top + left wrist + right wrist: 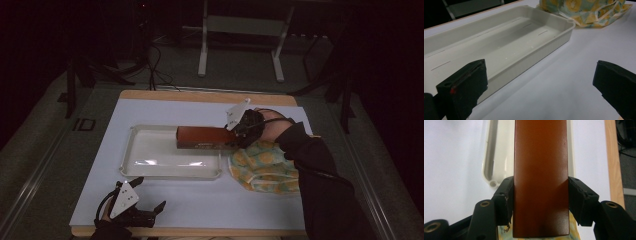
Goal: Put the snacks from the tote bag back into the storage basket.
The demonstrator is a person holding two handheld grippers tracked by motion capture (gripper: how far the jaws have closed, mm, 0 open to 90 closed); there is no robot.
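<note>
My right gripper (235,134) is clamped on one end of a long reddish-brown rectangular wooden block (204,136), both black jaws pressed flat against its sides. The block reaches out over the right part of a shallow cream plastic tray (150,170) on the pale blue table top (200,200). Just right of the tray lies a crumpled yellow-and-green patterned cloth (265,167). My left gripper (150,197) rests near the table's front edge, jaws spread wide and holding nothing.
</note>
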